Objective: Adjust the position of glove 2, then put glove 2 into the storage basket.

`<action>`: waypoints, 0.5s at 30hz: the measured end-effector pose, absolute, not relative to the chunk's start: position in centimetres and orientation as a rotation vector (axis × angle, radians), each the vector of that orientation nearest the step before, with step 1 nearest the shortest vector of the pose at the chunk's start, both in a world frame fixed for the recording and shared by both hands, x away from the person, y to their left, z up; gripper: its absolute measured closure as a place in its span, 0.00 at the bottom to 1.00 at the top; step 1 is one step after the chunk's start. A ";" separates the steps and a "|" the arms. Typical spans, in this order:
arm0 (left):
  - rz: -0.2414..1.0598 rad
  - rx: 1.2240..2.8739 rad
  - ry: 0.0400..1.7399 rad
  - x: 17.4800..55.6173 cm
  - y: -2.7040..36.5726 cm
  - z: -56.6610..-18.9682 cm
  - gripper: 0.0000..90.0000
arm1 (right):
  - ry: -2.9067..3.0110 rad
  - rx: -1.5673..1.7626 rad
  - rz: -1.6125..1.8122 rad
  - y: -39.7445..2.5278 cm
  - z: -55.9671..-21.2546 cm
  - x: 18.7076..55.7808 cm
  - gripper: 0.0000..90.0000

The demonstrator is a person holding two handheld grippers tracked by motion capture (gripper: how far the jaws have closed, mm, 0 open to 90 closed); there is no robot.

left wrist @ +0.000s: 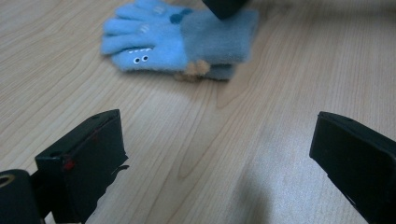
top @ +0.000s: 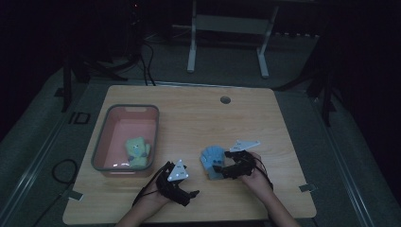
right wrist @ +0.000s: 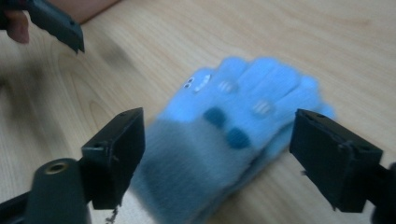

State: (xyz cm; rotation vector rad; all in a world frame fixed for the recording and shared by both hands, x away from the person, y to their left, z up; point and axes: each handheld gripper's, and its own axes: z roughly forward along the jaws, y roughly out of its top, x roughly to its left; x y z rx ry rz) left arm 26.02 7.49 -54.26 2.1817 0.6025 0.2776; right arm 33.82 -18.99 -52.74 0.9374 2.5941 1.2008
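A pair of light blue gloves (top: pixel 211 156) with grey cuffs, stacked one on the other, lies flat on the wooden table right of centre. My right gripper (top: pixel 219 171) is open and low over the gloves' cuff end. In the right gripper view its jaws (right wrist: pixel 217 140) stand either side of the grey cuff (right wrist: pixel 187 172), and I cannot tell whether they touch it. My left gripper (top: pixel 189 197) is open near the table's front edge, with nothing between its jaws (left wrist: pixel 217 140). It points at the gloves (left wrist: pixel 177 39), which lie a short way ahead.
A pink bin with a grey rim (top: pixel 101 137) stands at the table's left and holds a yellow-green glove (top: pixel 137 150). A round cable hole (top: pixel 225 100) sits near the far edge. Behind the table are a white stand's legs (top: pixel 191 52). A cable loops on the floor (top: pixel 64 170).
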 end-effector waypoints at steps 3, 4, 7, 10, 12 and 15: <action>0.272 2.188 0.598 26.0 7.2 -54.2 0.04 | 2.557 0.886 1.188 -19.4 -52.5 34.0 0.17; 0.270 2.193 0.587 26.1 7.0 -54.1 0.04 | 2.536 0.872 1.185 -19.5 -52.3 34.0 0.17; 0.303 2.179 0.569 25.9 6.5 -53.7 0.07 | 2.530 0.860 1.195 -19.8 -52.1 34.0 0.18; 0.275 2.172 0.570 26.0 6.3 -53.6 0.07 | 2.524 0.902 1.235 -20.2 -52.0 34.2 0.17; 0.278 2.175 0.568 26.1 6.1 -53.5 0.07 | 2.515 0.914 1.257 -20.5 -51.9 34.3 0.16; 0.273 2.188 0.567 26.2 5.6 -53.6 0.07 | 2.519 0.933 1.279 -20.8 -51.7 34.3 0.16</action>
